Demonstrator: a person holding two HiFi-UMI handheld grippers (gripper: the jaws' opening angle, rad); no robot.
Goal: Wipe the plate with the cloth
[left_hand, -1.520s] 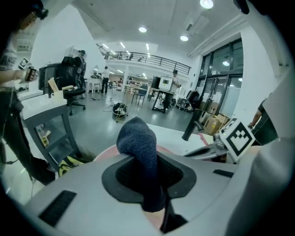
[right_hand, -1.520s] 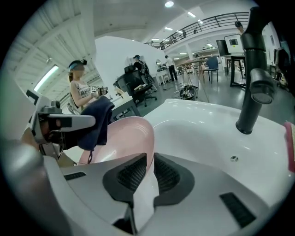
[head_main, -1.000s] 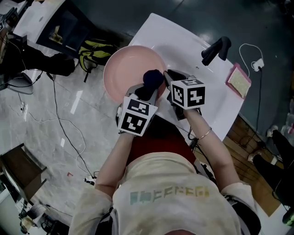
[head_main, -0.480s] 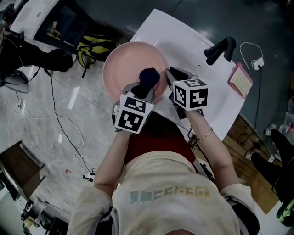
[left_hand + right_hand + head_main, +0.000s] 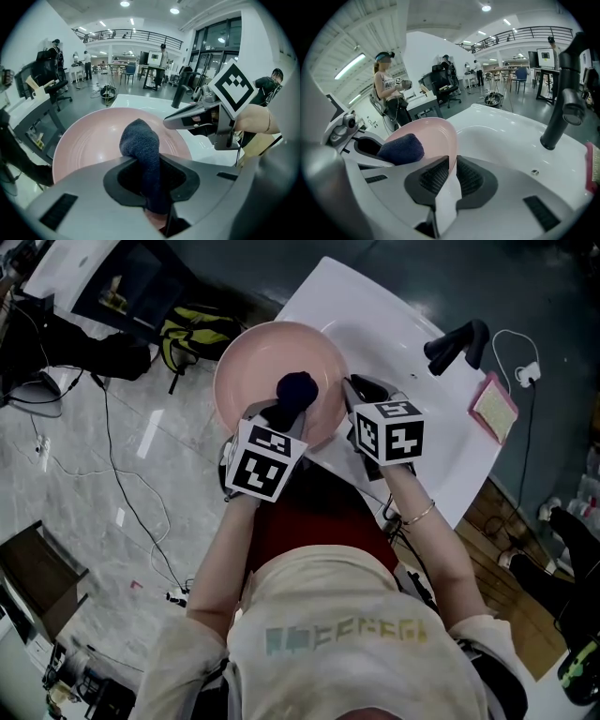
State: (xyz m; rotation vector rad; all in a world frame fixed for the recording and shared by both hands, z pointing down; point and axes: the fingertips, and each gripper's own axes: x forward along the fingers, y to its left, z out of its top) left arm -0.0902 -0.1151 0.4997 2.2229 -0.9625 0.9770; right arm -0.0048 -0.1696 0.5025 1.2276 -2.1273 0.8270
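A pink plate [image 5: 258, 367] is held tilted over the left end of a white sink [image 5: 412, 418]. My right gripper [image 5: 354, 395] is shut on the plate's rim [image 5: 452, 140] at its near right edge. My left gripper [image 5: 286, 413] is shut on a dark blue cloth [image 5: 297, 388], whose bunched end rests against the plate's inner face [image 5: 93, 140]. In the left gripper view the cloth [image 5: 143, 145] sticks out between the jaws, and the right gripper [image 5: 197, 117] shows at the plate's right side. The right gripper view shows the cloth [image 5: 401, 147] on the plate.
A black tap [image 5: 455, 341] stands at the sink's far side, also large in the right gripper view [image 5: 565, 89]. A pink sponge [image 5: 494, 407] lies on the sink's right ledge. Cables, a yellow bag [image 5: 192, 338] and desks fill the floor at left. People stand in the background.
My left gripper with the cloth has slid left and toward the plate's middle. The right gripper and the plate stay almost still.
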